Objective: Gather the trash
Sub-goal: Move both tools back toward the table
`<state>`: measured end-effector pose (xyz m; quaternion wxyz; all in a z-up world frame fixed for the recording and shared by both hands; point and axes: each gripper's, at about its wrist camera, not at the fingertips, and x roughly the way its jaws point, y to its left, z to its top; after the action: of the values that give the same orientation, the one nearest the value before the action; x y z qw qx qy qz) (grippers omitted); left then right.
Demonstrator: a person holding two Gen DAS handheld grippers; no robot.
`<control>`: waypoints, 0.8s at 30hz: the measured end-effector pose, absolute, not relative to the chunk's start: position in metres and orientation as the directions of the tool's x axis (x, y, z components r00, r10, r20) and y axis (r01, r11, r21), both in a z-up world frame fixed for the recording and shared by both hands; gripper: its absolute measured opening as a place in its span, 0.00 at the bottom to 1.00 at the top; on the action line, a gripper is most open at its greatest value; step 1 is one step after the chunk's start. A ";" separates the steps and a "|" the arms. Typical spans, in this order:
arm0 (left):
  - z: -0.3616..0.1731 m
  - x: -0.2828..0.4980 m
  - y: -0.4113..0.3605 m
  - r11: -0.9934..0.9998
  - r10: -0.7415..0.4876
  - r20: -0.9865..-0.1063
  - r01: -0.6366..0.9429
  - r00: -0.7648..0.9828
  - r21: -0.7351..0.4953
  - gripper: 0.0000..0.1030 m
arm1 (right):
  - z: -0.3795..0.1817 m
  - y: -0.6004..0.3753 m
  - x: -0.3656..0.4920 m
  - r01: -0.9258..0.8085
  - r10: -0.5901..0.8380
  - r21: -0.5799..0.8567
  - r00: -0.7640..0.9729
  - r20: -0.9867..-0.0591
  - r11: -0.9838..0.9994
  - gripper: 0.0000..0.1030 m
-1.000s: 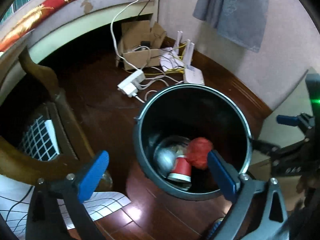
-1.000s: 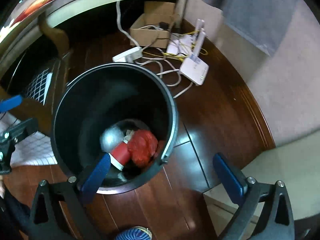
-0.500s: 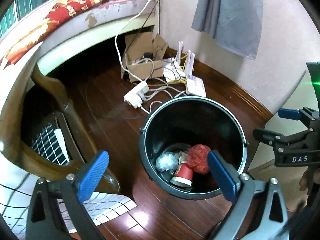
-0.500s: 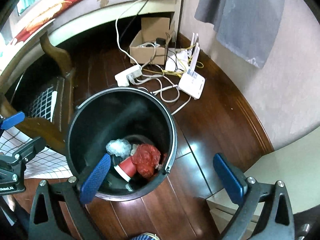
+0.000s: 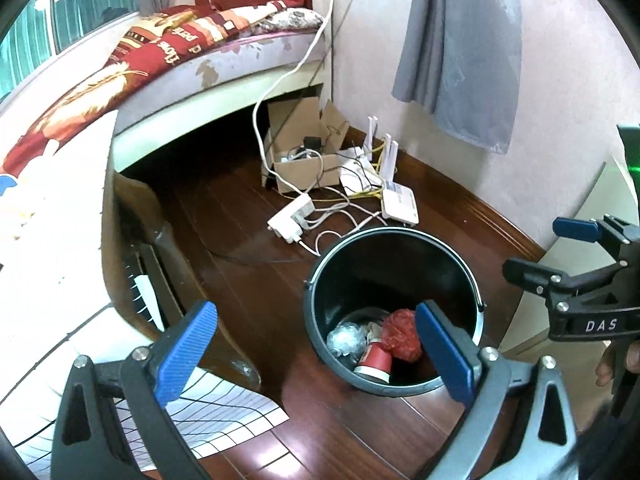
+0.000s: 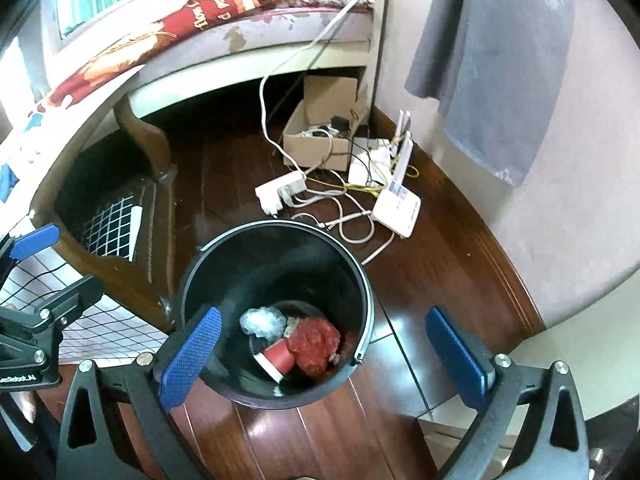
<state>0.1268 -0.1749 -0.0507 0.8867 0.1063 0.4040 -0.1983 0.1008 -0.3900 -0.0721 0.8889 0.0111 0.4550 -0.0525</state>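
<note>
A black trash bucket (image 5: 320, 280) stands on the dark wood floor, also in the right wrist view (image 6: 192, 280). Inside lie a red paper cup (image 5: 374, 360) (image 6: 278, 358), a crumpled red bag (image 5: 402, 334) (image 6: 314, 340) and a crumpled clear plastic wad (image 5: 346, 338) (image 6: 262, 320). My left gripper (image 5: 316, 354) is open and empty, high above the bucket's left side. My right gripper (image 6: 324, 358) is open and empty, high above the bucket's right side. Each gripper shows at the edge of the other's view.
A cardboard box (image 5: 306, 164) with cables, a white power strip (image 5: 292, 220) and a white router (image 5: 400, 202) lie on the floor behind the bucket. A dark wooden chair leg (image 6: 144, 140) and a checked cloth (image 5: 224, 412) are at left. A grey cloth (image 5: 460, 48) hangs on the wall.
Both grippers have risen away from the bucket, which looks smaller and lower in both views. The trash inside has not moved. Both grippers stay open.
</note>
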 end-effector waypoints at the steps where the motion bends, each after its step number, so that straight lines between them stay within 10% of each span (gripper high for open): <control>1: -0.049 0.126 -0.173 0.900 -0.263 -0.757 0.434 0.598 0.030 0.97 | -0.070 -0.388 0.100 0.098 -0.081 -0.029 0.584 -0.808 0.995 1.00; 24: 0.004 0.103 -0.040 0.979 -0.167 -0.634 0.205 0.755 -0.014 0.97 | -0.021 -0.274 0.132 -0.121 0.060 -0.034 0.698 -0.714 0.992 1.00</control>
<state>0.1033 -0.0402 0.0043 0.9362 0.0282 0.3359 -0.0995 0.1321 -0.2740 -0.0210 0.9205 -0.0390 0.3857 0.0491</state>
